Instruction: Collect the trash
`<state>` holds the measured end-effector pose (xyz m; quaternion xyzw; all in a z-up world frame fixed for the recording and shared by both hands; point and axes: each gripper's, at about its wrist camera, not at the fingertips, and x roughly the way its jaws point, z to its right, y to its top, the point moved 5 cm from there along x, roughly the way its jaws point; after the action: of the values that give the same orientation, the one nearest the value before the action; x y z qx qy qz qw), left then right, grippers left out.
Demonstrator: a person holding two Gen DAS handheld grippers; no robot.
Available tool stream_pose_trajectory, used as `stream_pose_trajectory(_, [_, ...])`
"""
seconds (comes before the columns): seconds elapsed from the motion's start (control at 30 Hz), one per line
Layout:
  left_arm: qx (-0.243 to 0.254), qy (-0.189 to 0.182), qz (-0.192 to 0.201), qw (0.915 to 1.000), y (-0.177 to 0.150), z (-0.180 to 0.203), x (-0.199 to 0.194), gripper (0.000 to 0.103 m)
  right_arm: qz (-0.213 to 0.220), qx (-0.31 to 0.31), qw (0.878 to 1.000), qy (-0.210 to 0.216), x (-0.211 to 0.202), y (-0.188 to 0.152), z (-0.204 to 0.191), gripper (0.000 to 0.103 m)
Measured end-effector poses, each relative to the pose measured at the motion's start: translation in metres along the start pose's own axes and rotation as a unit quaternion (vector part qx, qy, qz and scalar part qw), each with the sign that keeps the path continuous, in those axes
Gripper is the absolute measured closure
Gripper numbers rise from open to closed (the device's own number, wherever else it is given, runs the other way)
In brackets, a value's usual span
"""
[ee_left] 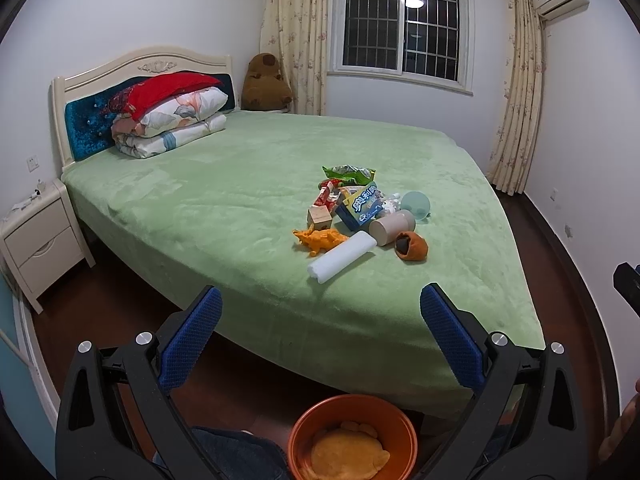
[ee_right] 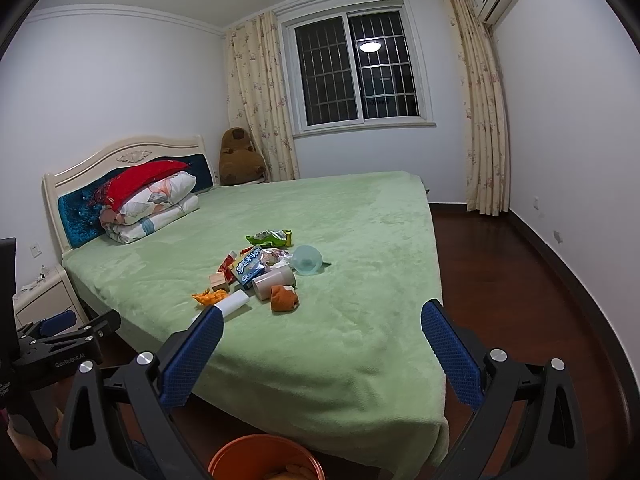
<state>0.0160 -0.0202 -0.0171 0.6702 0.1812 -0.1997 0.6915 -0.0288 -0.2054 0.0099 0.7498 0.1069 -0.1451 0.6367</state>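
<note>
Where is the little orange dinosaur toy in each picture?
Left wrist view: the orange dinosaur toy lies at the near left edge of the pile on the bed, just left of the white foam roll.
Right wrist view: the dinosaur is also at the pile's left edge, partly hidden behind the roll.
Shared landmark: the wooden block just behind it.

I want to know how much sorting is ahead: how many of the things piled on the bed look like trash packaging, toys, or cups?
Packaging: 3 (green snack bag, red wrapper, blue box)
Toys: 3 (orange dinosaur, wooden block, brown plush)
Cups: 2 (beige cup, teal cup)
Total: 8
</note>
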Motion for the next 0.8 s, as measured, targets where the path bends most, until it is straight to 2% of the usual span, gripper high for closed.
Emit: stream_pose_trajectory(0.8, [-0.006, -0.001, 0.005, 1.0000, -0.008, -0.002, -0.008, 0.006, 0.003, -0.005, 1.000, 0.010, -0.003, -0.003, -0.011, 0.005])
